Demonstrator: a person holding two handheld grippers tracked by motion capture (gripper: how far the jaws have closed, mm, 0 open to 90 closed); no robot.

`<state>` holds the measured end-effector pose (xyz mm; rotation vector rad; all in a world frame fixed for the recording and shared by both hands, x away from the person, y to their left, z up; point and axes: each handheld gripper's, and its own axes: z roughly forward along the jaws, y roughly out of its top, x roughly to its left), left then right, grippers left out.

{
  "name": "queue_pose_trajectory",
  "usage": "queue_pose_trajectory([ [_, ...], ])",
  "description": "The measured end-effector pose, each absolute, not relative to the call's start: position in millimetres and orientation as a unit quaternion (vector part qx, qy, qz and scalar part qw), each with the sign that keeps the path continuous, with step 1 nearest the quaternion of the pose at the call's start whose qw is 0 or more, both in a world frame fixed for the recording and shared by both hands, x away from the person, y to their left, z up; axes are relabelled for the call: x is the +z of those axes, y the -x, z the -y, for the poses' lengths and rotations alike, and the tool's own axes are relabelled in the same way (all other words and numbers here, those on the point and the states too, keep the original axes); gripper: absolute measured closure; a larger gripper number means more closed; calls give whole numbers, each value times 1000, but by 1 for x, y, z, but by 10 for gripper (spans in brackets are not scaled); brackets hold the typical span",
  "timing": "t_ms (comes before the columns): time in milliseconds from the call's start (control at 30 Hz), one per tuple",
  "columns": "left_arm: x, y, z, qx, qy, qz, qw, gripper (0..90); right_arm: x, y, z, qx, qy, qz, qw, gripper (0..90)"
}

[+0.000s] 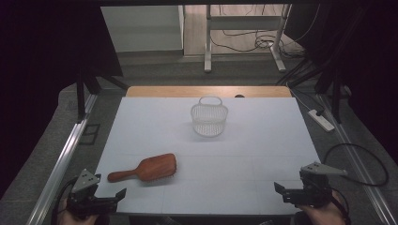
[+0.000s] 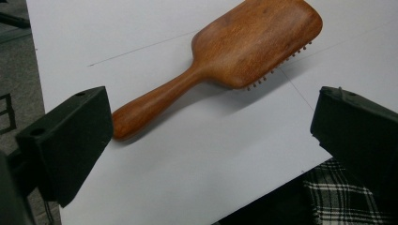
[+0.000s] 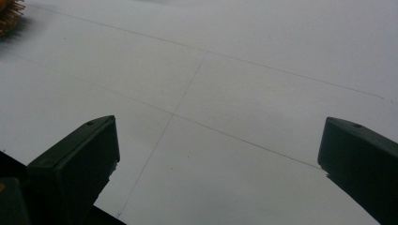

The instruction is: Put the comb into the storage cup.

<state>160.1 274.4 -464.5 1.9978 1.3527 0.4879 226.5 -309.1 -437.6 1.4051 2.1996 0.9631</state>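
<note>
A: We see the left gripper (image 1: pixel 112 197) low at the near left corner of the white table (image 1: pixel 253 140), jaws spread wide with nothing between them. In its own view the wooden hairbrush (image 2: pixel 234 56) lies just ahead of those jaws, back up and bristles down, its handle end close by the left jaw and its head farther off and toward the right jaw.

B: We agree, and we cannot tell whether that jaw touches the handle. We find the right gripper (image 1: pixel 287 193) at the near right corner, its jaws also standing wide and holding nothing. Ahead of it we see bare white surface crossed by thin seam lines.

A: Well ahead of both grippers, about midway between them, a white mesh basket (image 1: pixel 209 119) stands upright on the table, handle up. It is well apart from the hairbrush.

B: Beyond the white sheet we see a strip of wooden tabletop (image 1: pixel 206 91). Behind that the room is dim: grey floor, the white legs of a frame (image 1: pixel 244 42), loose cables (image 1: pixel 263 42), and a power strip (image 1: pixel 321 119) on the floor off to the right gripper's outer side.

A: Dark curtains (image 1: pixel 42 70) close in both sides.
</note>
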Motion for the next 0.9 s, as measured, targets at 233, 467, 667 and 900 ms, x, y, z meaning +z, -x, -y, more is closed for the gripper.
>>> queue_pose_trajectory([
  [233, -465, -161, -275, 182, -765, -520, 334, 2, -438, -226, 306, 327, -490, -788, 181, 2],
  [467, -465, -163, -274, 174, -770, -519, 329, 0, -439, -227, 307, 329, -491, -789, 171, 0],
  [667, -465, -164, -274, 170, -771, -518, 327, 0, -439, -228, 307, 330, -488, -790, 170, 0],
  [900, -465, -163, -273, 170, -774, -515, 326, 0, -439, -228, 306, 329, -483, -794, 168, 0],
])
